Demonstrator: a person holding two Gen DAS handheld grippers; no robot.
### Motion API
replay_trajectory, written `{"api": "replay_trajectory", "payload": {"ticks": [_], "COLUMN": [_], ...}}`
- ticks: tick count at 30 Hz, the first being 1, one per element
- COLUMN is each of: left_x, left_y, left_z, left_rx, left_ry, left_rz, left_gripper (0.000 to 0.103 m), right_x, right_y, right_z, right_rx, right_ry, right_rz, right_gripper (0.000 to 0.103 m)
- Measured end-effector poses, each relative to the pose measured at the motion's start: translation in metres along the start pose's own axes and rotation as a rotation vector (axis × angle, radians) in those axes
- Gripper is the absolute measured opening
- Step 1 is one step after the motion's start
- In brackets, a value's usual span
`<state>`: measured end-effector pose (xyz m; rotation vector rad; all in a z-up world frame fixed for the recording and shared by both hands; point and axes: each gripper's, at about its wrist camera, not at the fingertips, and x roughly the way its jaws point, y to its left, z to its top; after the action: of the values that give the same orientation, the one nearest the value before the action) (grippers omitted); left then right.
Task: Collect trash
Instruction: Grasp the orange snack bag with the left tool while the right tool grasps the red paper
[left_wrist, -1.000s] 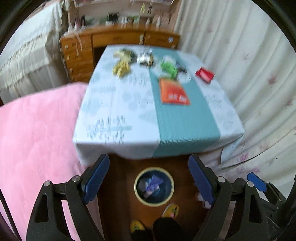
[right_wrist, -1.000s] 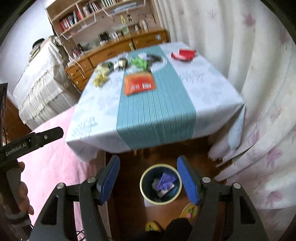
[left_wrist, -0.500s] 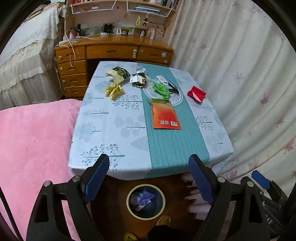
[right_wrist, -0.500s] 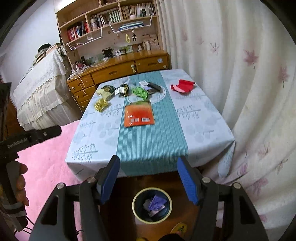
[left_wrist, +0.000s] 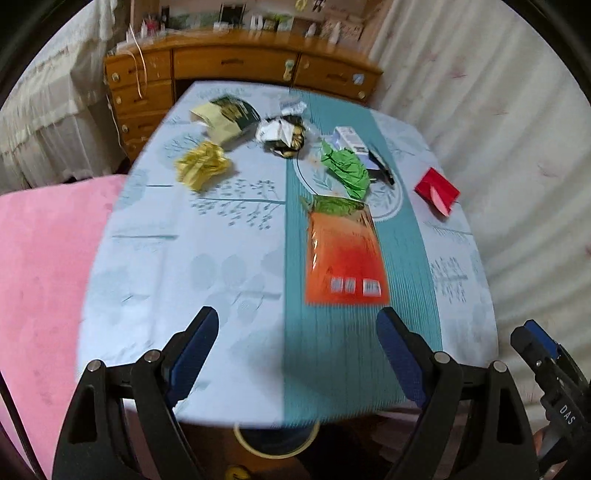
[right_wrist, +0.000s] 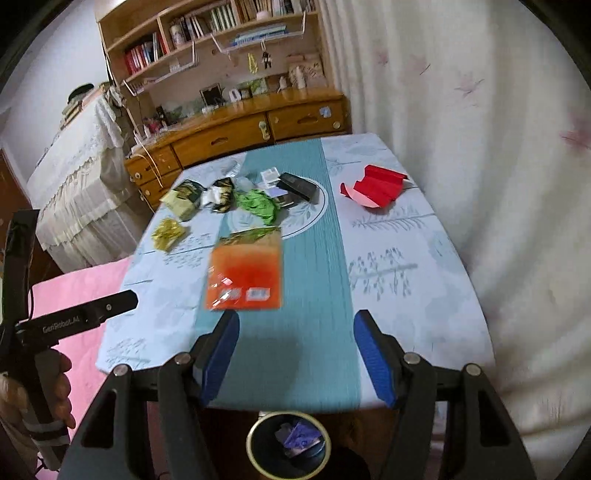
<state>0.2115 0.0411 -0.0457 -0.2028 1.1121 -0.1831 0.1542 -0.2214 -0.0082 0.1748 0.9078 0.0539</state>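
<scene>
Only right view, bin (right_wrist: 288, 441) contents, seemingly paper

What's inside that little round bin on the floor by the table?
The bin holds crumpled purple and pale wrappers. Whatever lies beneath them is covered, and its near side is dark.

Bench (left_wrist: 155, 258): matt printed cloth, teal ribbed centre strip. Orange packet (left_wrist: 345, 254): glossy foil-like film. Gold wrapper (left_wrist: 201, 166): crinkled, shiny. Green wrapper (left_wrist: 347, 170): crumpled, slight sheen. Red box (right_wrist: 376, 188): matt folded card. Fingers (right_wrist: 375, 360): blue ribbed pads on matt black plastic arms, metal rivets. Dresser (right_wrist: 236, 133): glossy varnished wood. Bedspread (left_wrist: 40, 258): pink, matt, fuzzy.
</scene>
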Motion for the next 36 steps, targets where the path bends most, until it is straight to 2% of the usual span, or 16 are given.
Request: {"api": "replay_trajectory", "payload": {"ticks": [6,10,20,25,28,30,32,36], "left_x": [0.083,0.117,0.160,0.168,0.170,0.168,0.170,0.171], "left_y": [-0.026,-0.032,-0.037,-0.044,-0.048,-0.051,-0.059,-0.067], "left_z": [0.045,0.060,0.063,0.062,0.064,0.065,0.066,0.067], "left_rx": [-0.066,-0.126,-0.167,-0.144,-0.146,-0.135,-0.121,-0.120], "left_ry": [0.099,0.137,0.204,0.203,0.210,0.218,0.231,0.238], "left_rz": [0.029,0.031,0.081,0.094,0.097,0.088,0.078,0.038], "left_gripper": [0.086,0.086,0.086,0.085,0.076,0.065,0.048,0.031], "right_x": [0.068,0.104,0.167,0.202,0.220,0.229,0.237,0.249], "right_y": [-0.038,-0.057,-0.073,-0.074,-0.076,-0.079,-0.083,-0.091], "right_z": [0.051,0.079,0.121,0.131,0.136,0.138,0.140,0.141], "right_rx": [-0.066,-0.121,-0.225,-0.282,-0.298,-0.295,-0.284,-0.254], "right_ry": [0.071,0.091,0.098,0.126,0.151,0.171,0.184,0.218], "right_rz": [0.032,0.041,0.018,-0.028,-0.054,-0.069,-0.069,-0.056], "right_gripper": [0.065,0.065,0.065,0.065,0.065,0.065,0.064,0.061]}}
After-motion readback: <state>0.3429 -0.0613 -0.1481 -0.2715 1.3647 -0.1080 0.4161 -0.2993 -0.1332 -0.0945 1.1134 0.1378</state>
